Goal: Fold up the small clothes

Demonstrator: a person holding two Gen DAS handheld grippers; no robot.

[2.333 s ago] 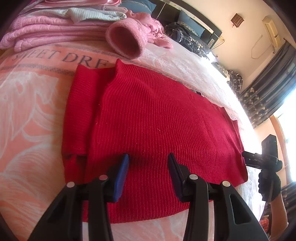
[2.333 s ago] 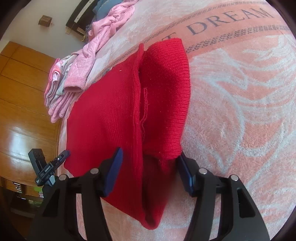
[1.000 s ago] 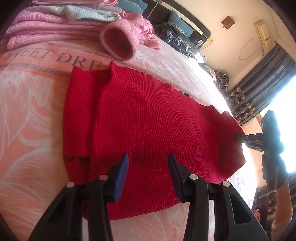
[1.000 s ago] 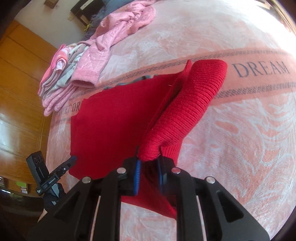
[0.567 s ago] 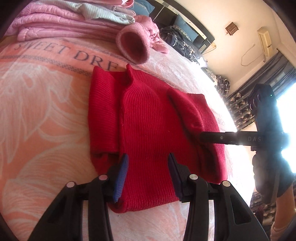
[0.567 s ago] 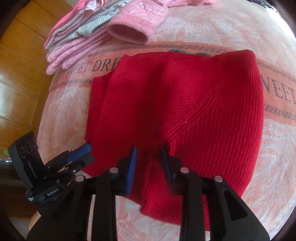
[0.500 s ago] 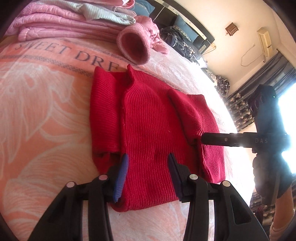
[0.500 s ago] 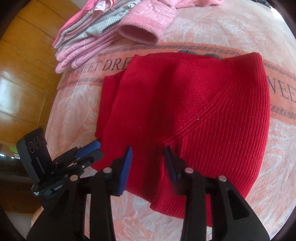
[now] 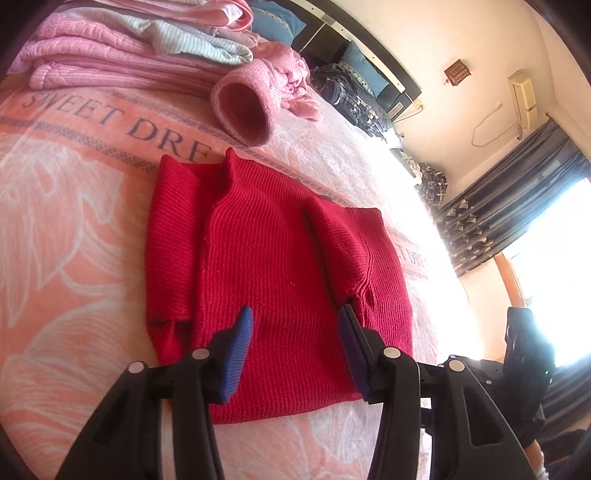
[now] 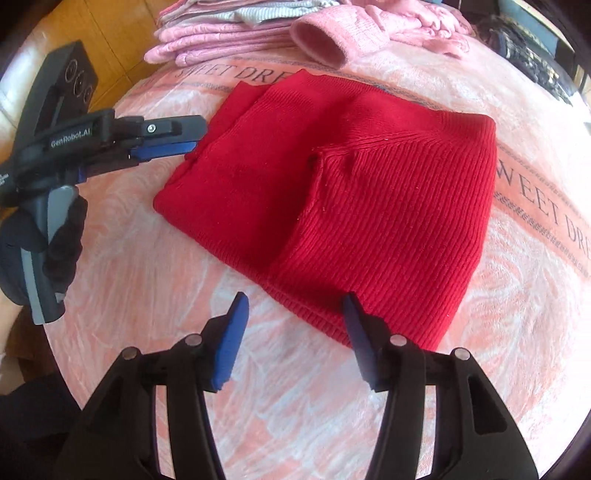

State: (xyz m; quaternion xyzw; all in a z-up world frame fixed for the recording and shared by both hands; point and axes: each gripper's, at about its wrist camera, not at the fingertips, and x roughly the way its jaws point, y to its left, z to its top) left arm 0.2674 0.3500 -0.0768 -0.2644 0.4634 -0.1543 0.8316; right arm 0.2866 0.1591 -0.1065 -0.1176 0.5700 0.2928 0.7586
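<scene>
A red knit sweater (image 9: 277, 266) lies flat on the pink bedspread (image 9: 74, 229), with both sleeves folded in over its body. My left gripper (image 9: 295, 325) is open, its blue pads hovering over the sweater's near hem with nothing between them. In the right wrist view the same sweater (image 10: 351, 177) shows one sleeve panel laid across its front. My right gripper (image 10: 295, 306) is open just short of the sweater's near edge, holding nothing. The left gripper (image 10: 195, 138), held by a gloved hand (image 10: 59, 240), reaches the sweater's left side.
A stack of folded pink and striped clothes (image 9: 129, 55) lies at the back, with a pink cuff (image 9: 243, 110) just behind the sweater. Dark clothes (image 9: 351, 96) sit farther back. Curtains (image 9: 517, 203) and a bright window are on the right. The bed edge and wooden floor (image 10: 122, 29) are at the left.
My right gripper carried the right sleeve across onto the sweater's body, let it go, opened and drew back off the sweater. My left gripper stayed open over the hem.
</scene>
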